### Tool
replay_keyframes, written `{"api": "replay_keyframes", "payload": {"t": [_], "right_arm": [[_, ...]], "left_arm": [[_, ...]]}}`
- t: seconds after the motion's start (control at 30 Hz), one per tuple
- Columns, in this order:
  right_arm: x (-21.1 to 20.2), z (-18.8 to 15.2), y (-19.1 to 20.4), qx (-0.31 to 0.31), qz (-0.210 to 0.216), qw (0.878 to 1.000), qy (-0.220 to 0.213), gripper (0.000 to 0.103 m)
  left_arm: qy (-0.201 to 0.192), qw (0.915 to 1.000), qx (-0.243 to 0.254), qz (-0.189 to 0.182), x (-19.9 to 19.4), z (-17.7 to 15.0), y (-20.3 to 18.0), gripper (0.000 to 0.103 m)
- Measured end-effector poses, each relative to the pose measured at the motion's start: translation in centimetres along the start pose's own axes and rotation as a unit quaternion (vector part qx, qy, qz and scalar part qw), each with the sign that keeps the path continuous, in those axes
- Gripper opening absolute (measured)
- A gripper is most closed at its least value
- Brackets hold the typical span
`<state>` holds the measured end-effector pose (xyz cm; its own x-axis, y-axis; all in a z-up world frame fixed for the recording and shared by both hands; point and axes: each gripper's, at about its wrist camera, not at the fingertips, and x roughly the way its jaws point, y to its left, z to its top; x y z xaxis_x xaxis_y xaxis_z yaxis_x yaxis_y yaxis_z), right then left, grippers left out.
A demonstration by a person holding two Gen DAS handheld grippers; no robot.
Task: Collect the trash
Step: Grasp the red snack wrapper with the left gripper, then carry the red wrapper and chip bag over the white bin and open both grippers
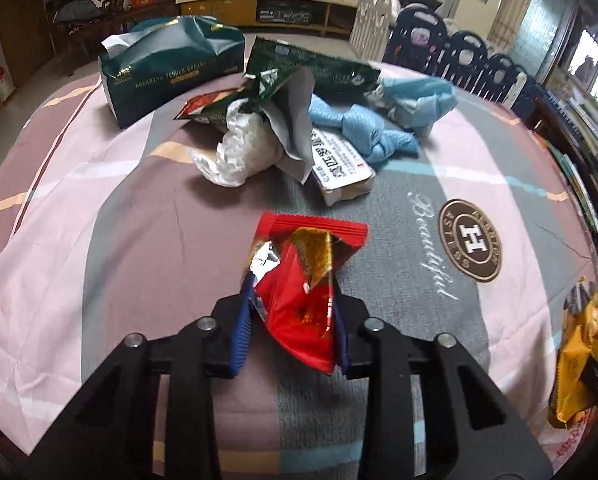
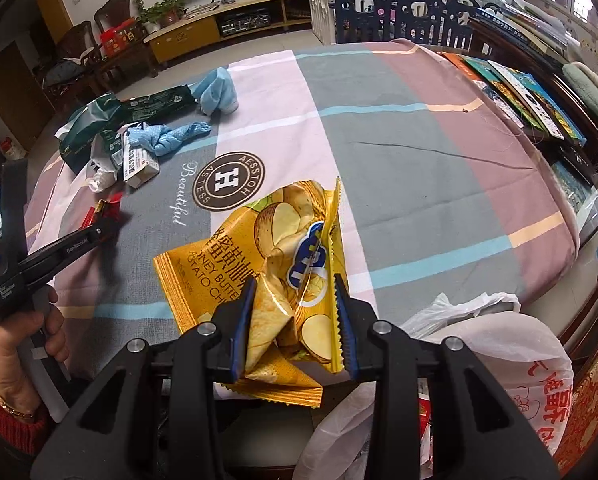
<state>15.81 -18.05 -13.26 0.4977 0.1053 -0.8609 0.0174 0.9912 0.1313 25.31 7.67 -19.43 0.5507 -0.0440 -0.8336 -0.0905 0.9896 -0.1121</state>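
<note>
**A:** Left wrist view first: what's my left claw (image 1: 293, 300) doing?

**B:** I see it pinching a crumpled red wrapper (image 1: 299, 280), both blue pads pressed into its sides. The wrapper sticks out ahead of the tips, above the striped cloth on the desk (image 1: 99, 240).

**A:** And beyond the claw?

**B:** Well ahead lies a pile: a wad of white tissue (image 1: 243, 148), a small white carton (image 1: 339, 168) just right of it, knotted blue plastic (image 1: 371, 132) further right, and a dark green tissue pack (image 1: 171, 68) at the far left. A torn green wrapper (image 1: 315, 66) lies behind them.

**A:** Now my right claw (image 2: 295, 312)?

**B:** I have it clamped on a yellow potato chip bag (image 2: 275, 248), which fans out ahead of the tips over the desk's near edge. Just below and right of the claw, a white plastic bag (image 2: 499, 344) gapes beside the desk. Off to the left I can see the hand (image 2: 19, 340) gripping the other tool.
</note>
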Motion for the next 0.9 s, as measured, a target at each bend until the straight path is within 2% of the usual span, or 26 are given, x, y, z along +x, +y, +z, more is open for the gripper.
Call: {"api": "replay_keyframes", "payload": {"t": [0.1, 0.17, 0.37, 0.47, 0.63, 0.77, 0.9], "right_arm": [[-0.7, 0.0, 0.3, -0.003, 0.0, 1.0, -0.006, 0.037], [-1.4, 0.1, 0.5, -0.007, -0.002, 1.0, -0.014, 0.037], [-4.6, -0.1, 0.4, -0.021, -0.017, 0.999, -0.037, 0.037], [-6.7, -0.7, -1.4, -0.017, -0.029, 0.999, -0.042, 0.037], [-10.3, -2.7, -6.5, -0.007, -0.081, 0.995, -0.055, 0.037], [-12.1, -5.2, -11.0, 0.006, -0.111, 0.993, -0.049, 0.037], [-12.8, -7.8, -14.6, 0.021, -0.127, 0.991, -0.036, 0.037]], "left_arm": [[-0.025, 0.9992, -0.025, -0.02, -2.1, -0.5, 1.2, 0.033], [-0.045, 0.9982, -0.036, -0.02, -4.2, -1.0, 1.8, 0.033], [-0.083, 0.9961, -0.017, -0.027, -10.4, -3.4, 0.2, 0.033], [-0.085, 0.995, -0.002, -0.052, -12.6, -4.7, -2.3, 0.033], [-0.078, 0.9876, 0.071, -0.117, -15.1, -7.5, -9.6, 0.033], [-0.059, 0.9765, 0.13, -0.161, -16.2, -9.7, -14.7, 0.034], [-0.029, 0.9643, 0.185, -0.187, -16.4, -12.1, -19.0, 0.034]]}}
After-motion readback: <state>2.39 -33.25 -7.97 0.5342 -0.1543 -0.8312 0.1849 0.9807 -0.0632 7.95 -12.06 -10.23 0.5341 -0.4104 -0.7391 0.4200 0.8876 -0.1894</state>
